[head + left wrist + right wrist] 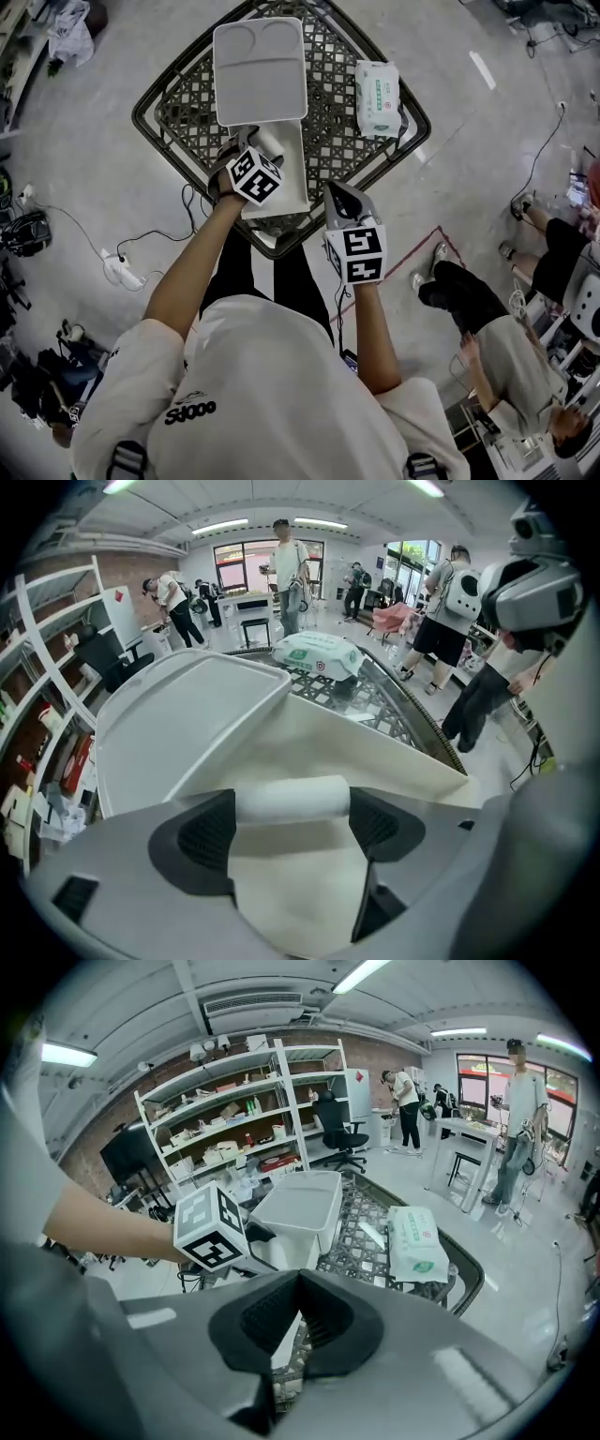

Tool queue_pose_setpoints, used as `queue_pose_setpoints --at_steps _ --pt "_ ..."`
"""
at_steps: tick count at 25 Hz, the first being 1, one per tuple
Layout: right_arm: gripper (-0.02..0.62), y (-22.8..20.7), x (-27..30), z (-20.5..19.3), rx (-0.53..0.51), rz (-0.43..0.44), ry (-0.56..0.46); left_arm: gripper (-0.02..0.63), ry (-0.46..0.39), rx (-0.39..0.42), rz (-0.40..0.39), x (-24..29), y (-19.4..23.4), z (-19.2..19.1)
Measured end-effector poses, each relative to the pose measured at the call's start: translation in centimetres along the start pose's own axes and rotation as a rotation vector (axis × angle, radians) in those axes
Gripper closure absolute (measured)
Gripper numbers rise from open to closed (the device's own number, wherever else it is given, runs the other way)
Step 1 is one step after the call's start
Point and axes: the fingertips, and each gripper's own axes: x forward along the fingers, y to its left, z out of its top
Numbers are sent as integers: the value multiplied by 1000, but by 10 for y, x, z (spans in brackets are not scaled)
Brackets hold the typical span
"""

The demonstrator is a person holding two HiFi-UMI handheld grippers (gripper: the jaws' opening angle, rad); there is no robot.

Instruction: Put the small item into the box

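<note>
Small item: a white roll (291, 797), clamped end to end between the two jaws of the left gripper (292, 814) and held crosswise over the open white box (384, 752), inside its rim. Whether the roll touches the box floor cannot be determined; in the head view the gripper's marker cube covers most of it. The near end of the box is likewise hidden under that gripper and hand. A flat white lid (260, 70) adjoins the far edge of the box; whether it is hinged to the box or only lying against it cannot be made out. The right gripper (298, 1309) is just beside the near right corner of the box, apart from it, with its jaws pressed together and nothing between them. The box stands on a black lattice table (178, 112), whose near corner is cut off by the person's arms. A pack of wipes (378, 97) lies on the table to the right of the box, well apart from it; its print is too small to read.
</note>
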Motion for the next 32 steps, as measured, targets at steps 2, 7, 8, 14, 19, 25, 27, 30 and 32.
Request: queue_pose_setpoints --at_steps 2,7,8,14,19,25,27,30,32 --pt "584 3 -1 2 3 -2 -5 235 -2 -1 -9 -1 -2 -1" --pt "584 8 -6 3 -2 -15 -12 235 -38 -33 -37 -8 -5 -1" --pt "584 9 -7 3 -4 -19 -13 235 -44 -40 -43 -10 -6 -1" --pt "584 14 -14 6 -13 -41 -43 236 -104 -62 -45 -29 -2 2" --pt "584 19 -26 12 -31 -61 -77 241 -156 -62 -30 -56 5 7" --pt "584 27 -50 37 -42 -101 -142 283 -237 -64 -18 -104 16 11" --pt "584 27 -59 47 -44 -114 -167 314 -268 -75 -7 -120 22 12" --pt "584 27 -68 67 -47 -126 -214 367 -323 -92 32 -143 38 19" --pt "584 28 -75 82 -45 -130 -246 387 -356 -91 51 -159 48 25"
